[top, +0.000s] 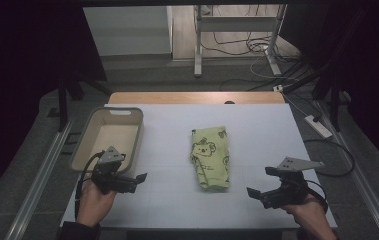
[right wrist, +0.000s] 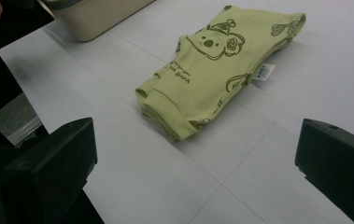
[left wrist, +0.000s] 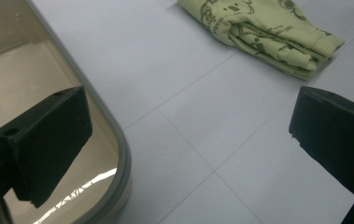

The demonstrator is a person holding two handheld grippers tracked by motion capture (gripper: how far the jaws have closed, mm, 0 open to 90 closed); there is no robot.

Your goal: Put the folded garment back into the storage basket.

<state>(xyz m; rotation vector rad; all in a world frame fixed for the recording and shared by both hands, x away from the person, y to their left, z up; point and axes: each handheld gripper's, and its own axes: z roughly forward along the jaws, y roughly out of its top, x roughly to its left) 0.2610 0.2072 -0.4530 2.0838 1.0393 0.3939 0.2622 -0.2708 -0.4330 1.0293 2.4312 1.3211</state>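
A folded green cloth (top: pixel 210 158) lies in the middle of the white table (top: pixel 257 125). It has dark koala pictures on it. In the right gripper view the cloth (right wrist: pixel 212 65) shows a koala face, some small words, and a little white tag (right wrist: pixel 262 72) that sticks out at one side. The folded edges sit in a thick stack at the near end. In the left gripper view the cloth (left wrist: pixel 263 32) lies flat on the table, with its layers showing at the end.

Nothing touches the cloth. It lies apart from both grippers.

To the left of the cloth stands a beige bin (top: pixel 109 136) with a grey rim. It sits near the left edge of the table. The part of its inside that I can see is bare.

The left gripper (top: pixel 136 181) is at the near left, just beside the near corner of the bin. A hand (top: pixel 96 202) holds it. Its jaws are spread wide apart, and they hold nothing. In its own view one jaw hangs over the bin (left wrist: pixel 118 154) and the other hangs over the table.

The right gripper (top: pixel 261 182) is at the near right, well apart from the cloth. A hand (top: pixel 311 212) holds it too. Its jaws are also spread wide with nothing between them, and they point toward the cloth.
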